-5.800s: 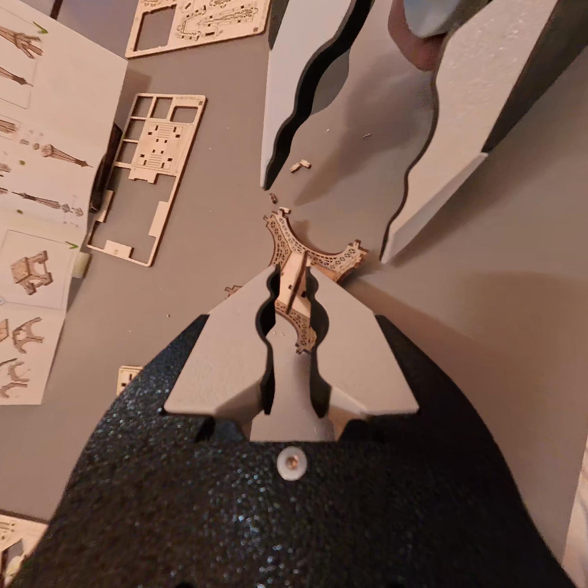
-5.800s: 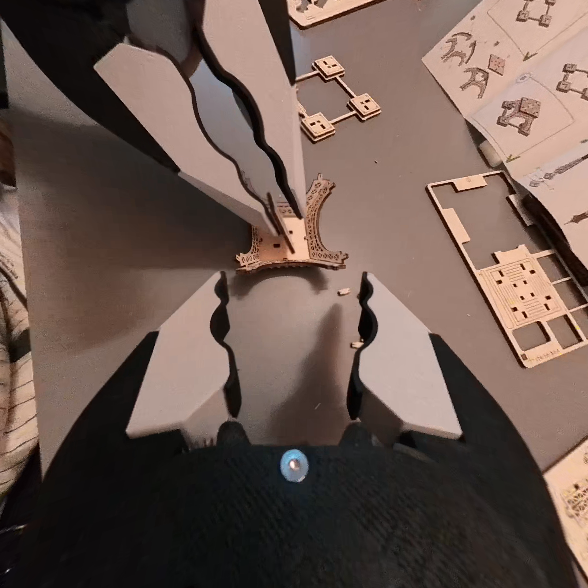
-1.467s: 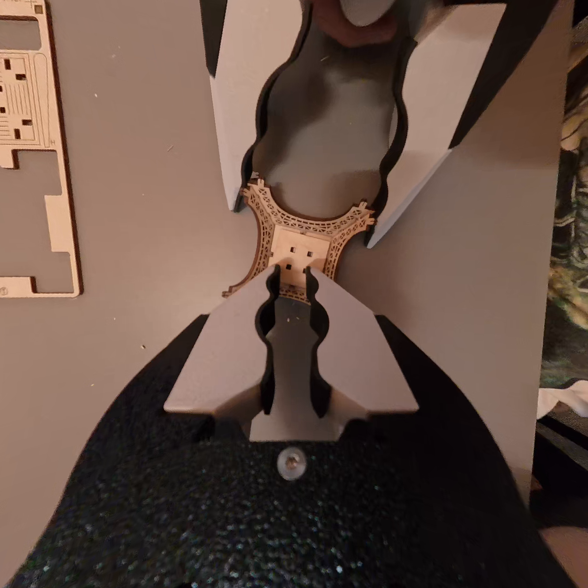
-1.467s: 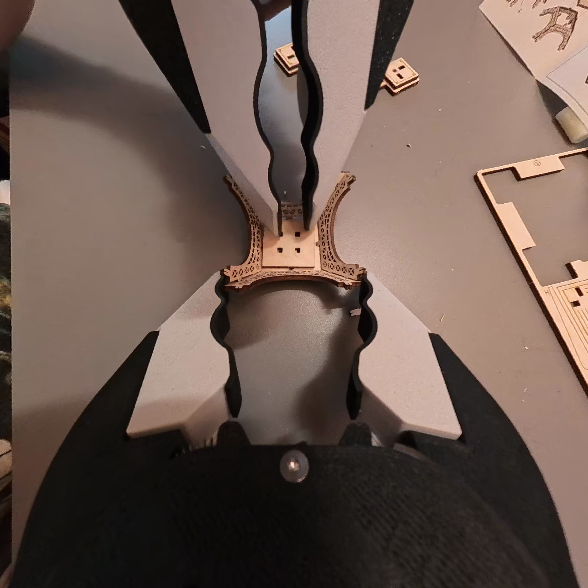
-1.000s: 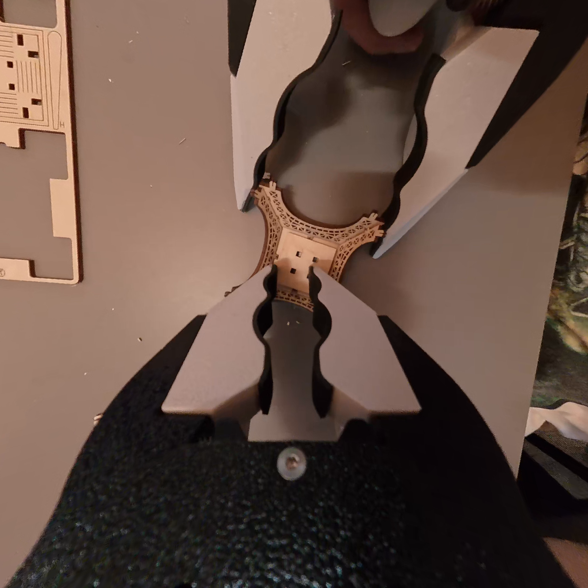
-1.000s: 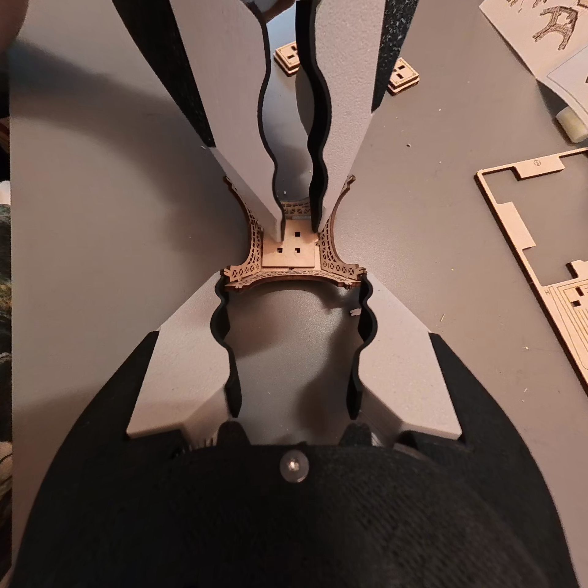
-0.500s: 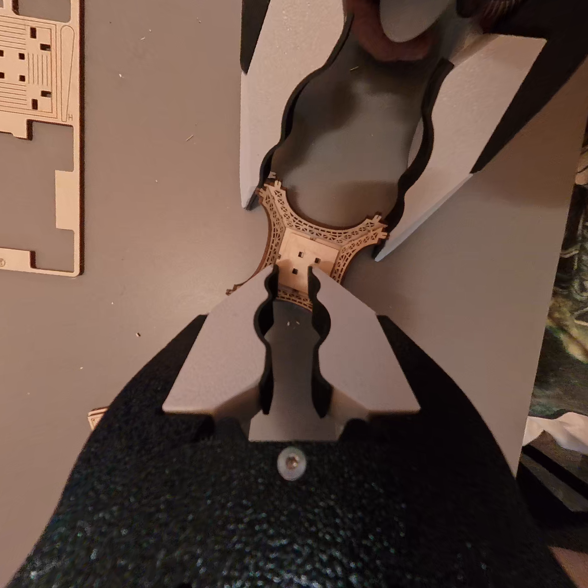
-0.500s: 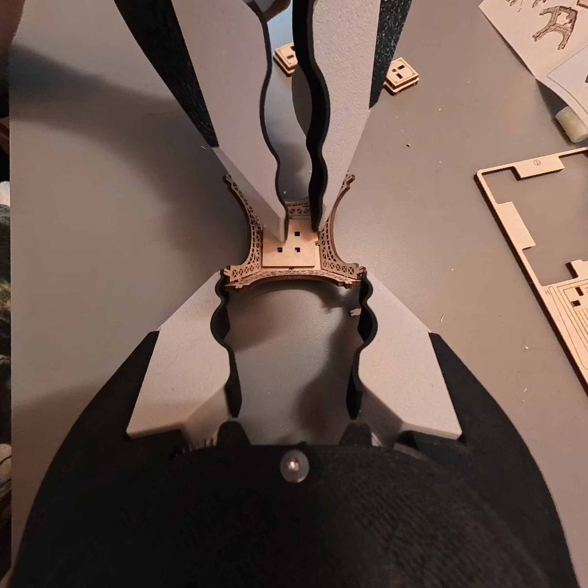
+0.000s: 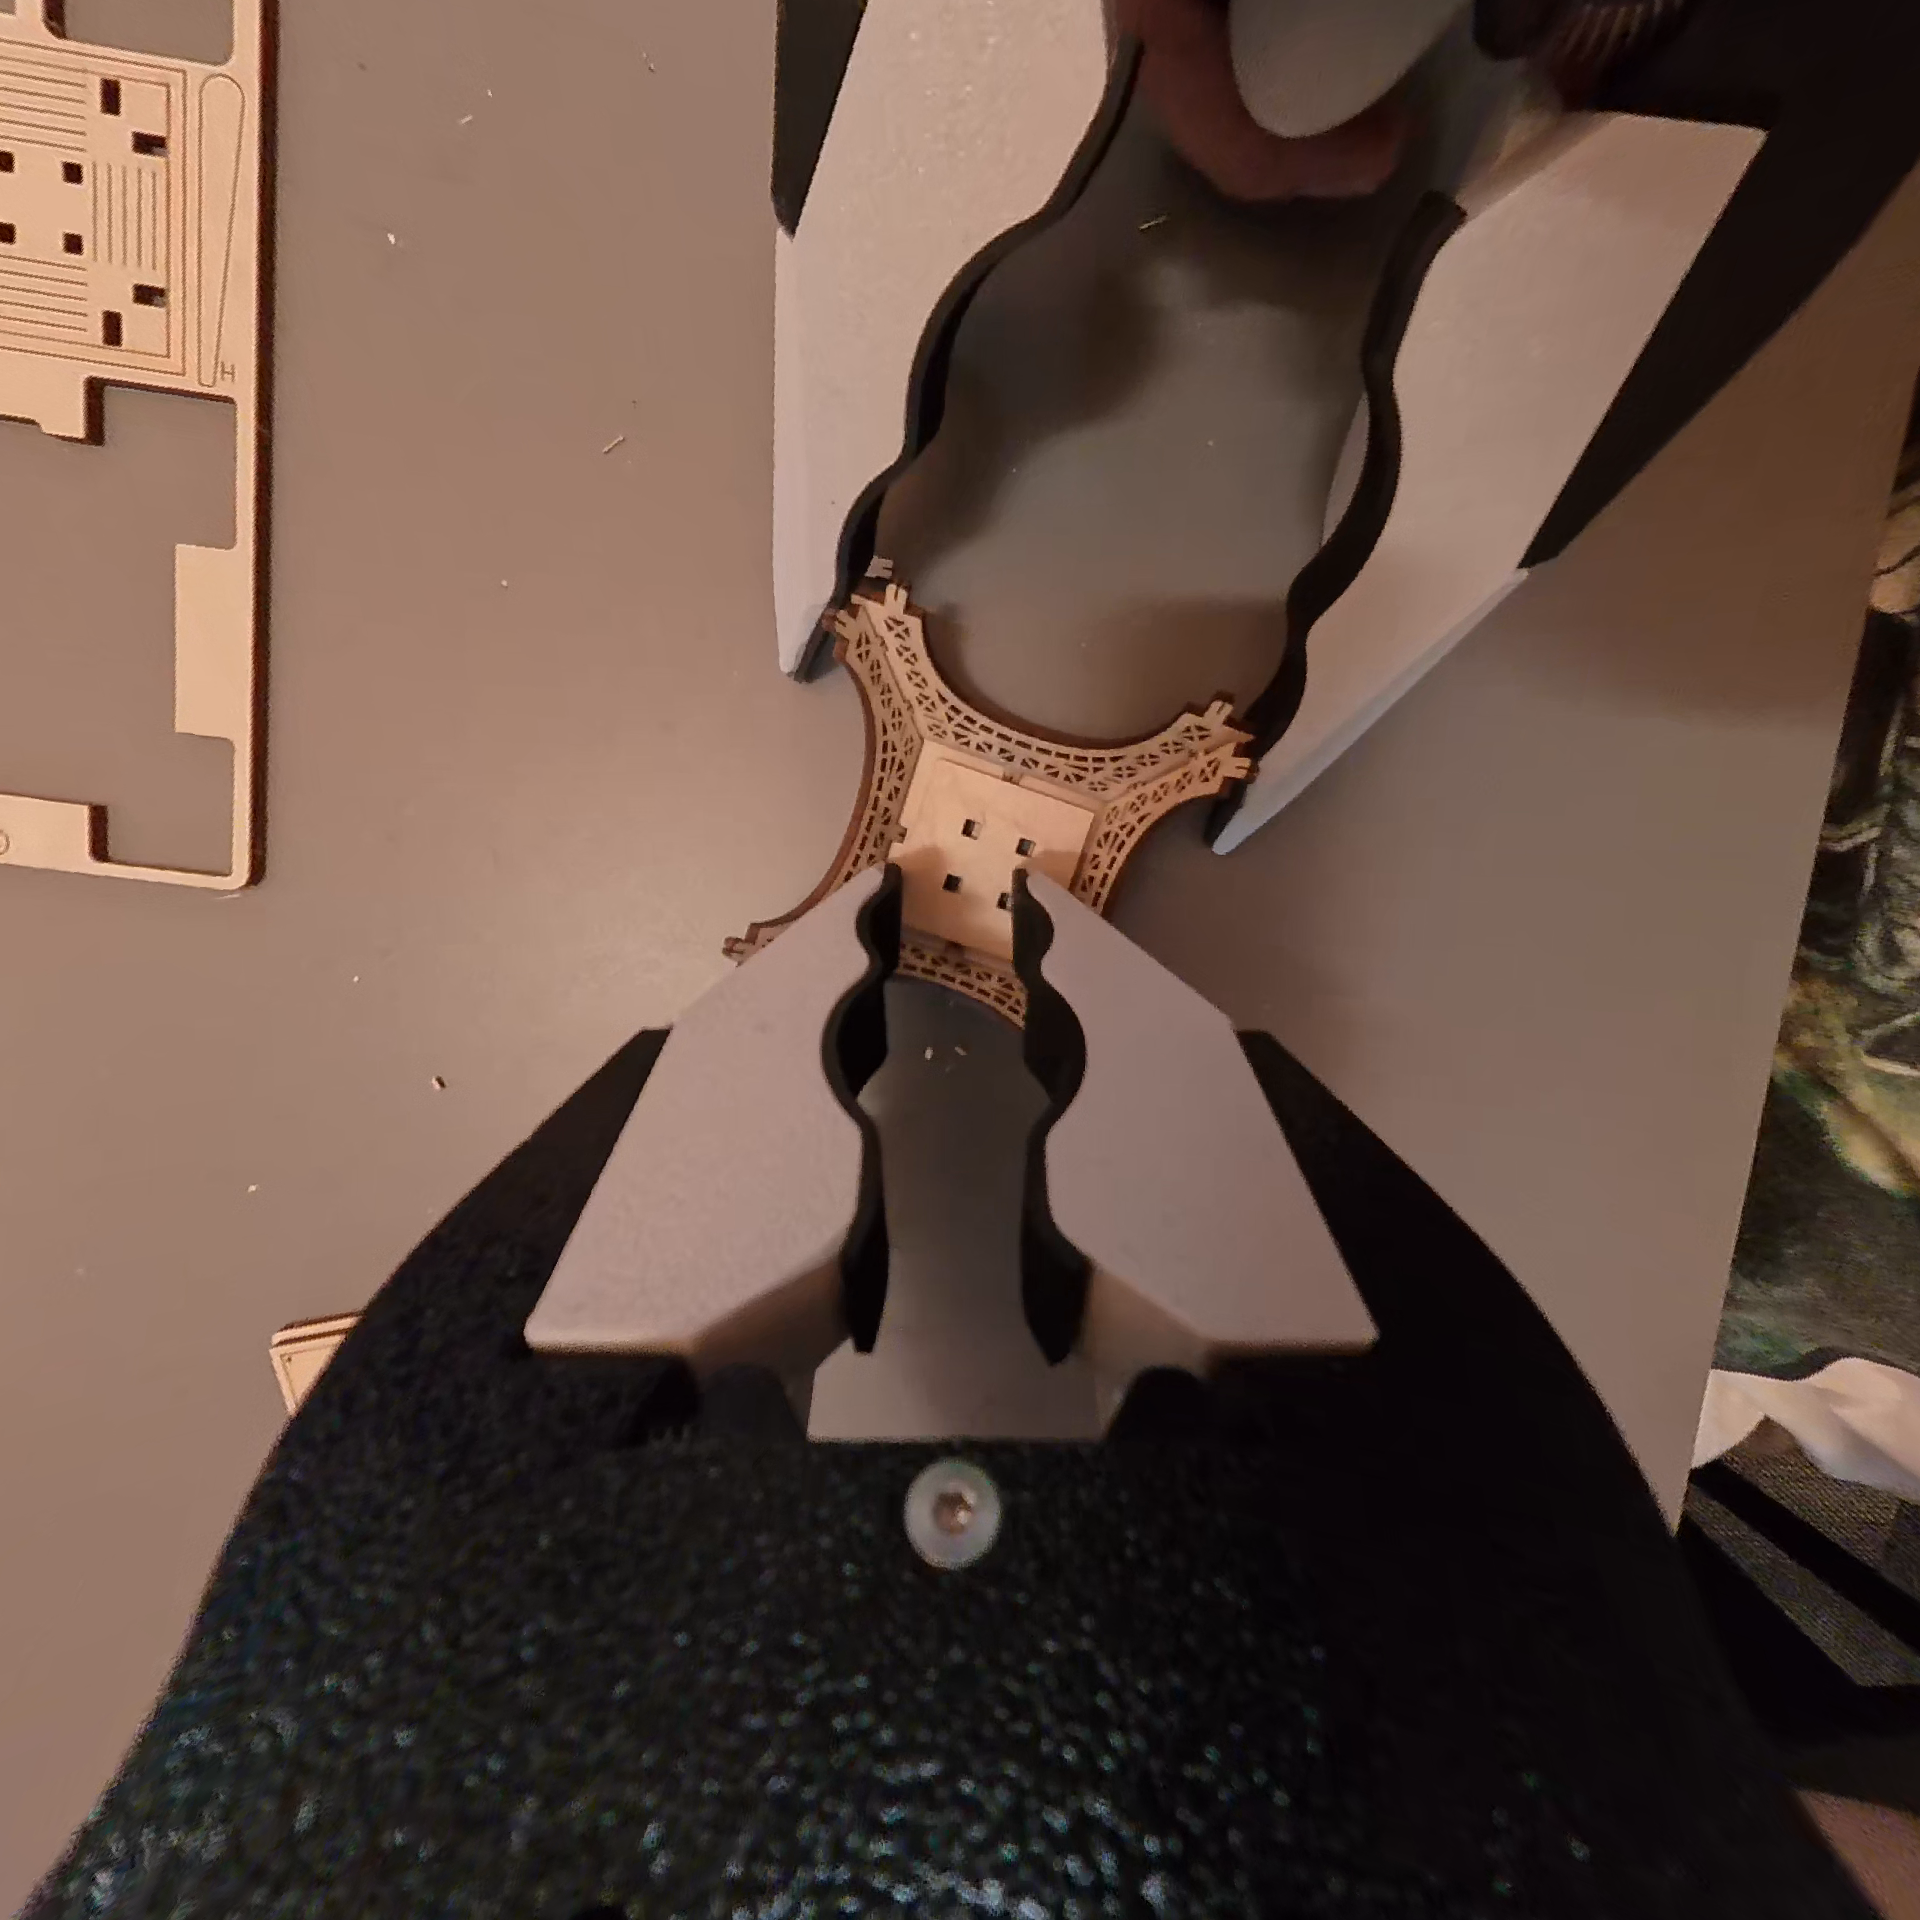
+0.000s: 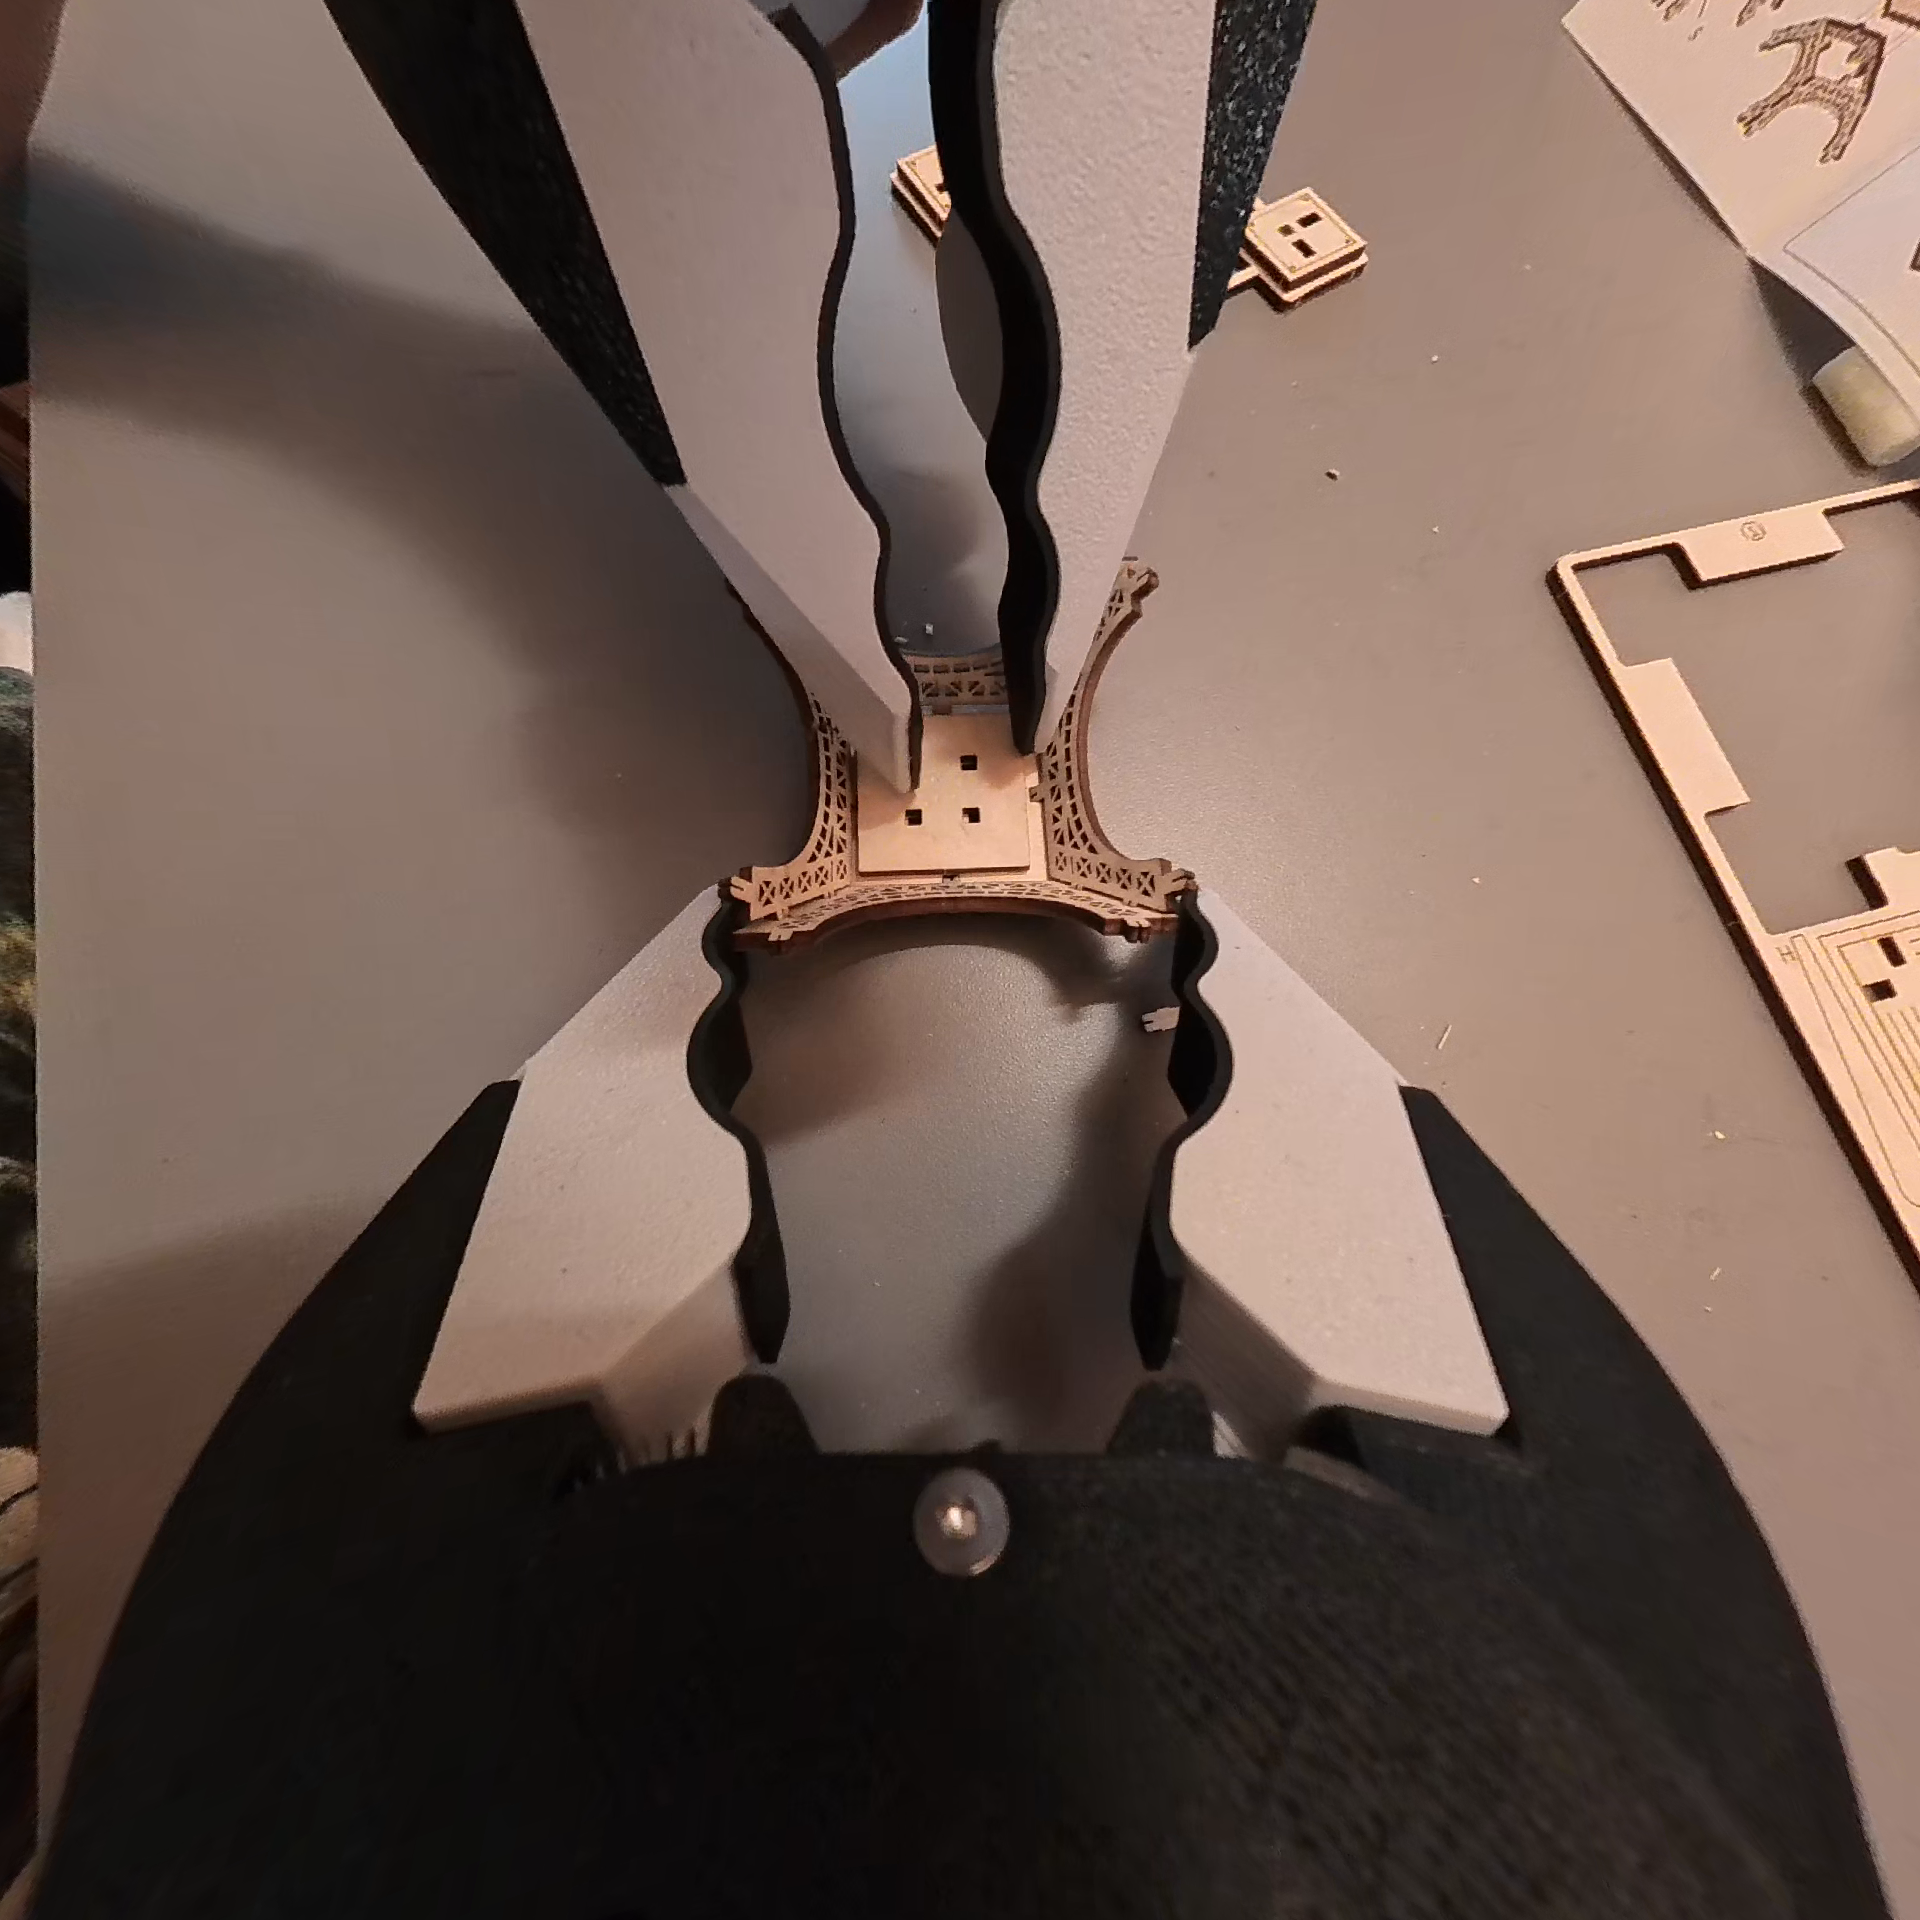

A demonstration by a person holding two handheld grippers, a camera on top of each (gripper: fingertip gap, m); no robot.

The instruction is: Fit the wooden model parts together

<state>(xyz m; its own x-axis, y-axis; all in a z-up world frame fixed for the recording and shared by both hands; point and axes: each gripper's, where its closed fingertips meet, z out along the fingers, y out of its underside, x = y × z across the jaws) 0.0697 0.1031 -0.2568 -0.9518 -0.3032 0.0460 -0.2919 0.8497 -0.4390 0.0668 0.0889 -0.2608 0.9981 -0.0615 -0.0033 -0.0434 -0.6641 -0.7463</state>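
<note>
Wooden lattice legs and a small square plate with four holes already sit joined as one tower base (image 9: 987,800), resting on the grey table (image 9: 520,727) between your two grippers. That much looks done. From the look of it, the plate's holes are empty, so the upper parts of the model are, by my judgement, yet to be fitted.

Your left gripper (image 9: 951,883) has its fingers narrowed with a gap between them, tips down over the near edge of the plate. Whether they pinch anything or only press on it, you cannot tell from either view. Your right gripper (image 10: 956,914) is spread wide, its two tips set just outside the feet of the near arch, touching or almost touching them, bracing the base and not clamping it.

Around you: a punched-out wooden sheet (image 9: 125,447) lies well off to one side, with most of its pieces gone. Two small square pieces (image 10: 1304,244) lie beyond the base, partly hidden behind the left gripper. A printed instruction sheet (image 10: 1766,125) and a small whitish block (image 10: 1865,410) sit at the far corner. Tiny wood scraps (image 10: 1155,1023) dot the table near the right tip.

With both grippers crowding the base, the plate's holes are partly covered, which would likely hinder the next part going in.
</note>
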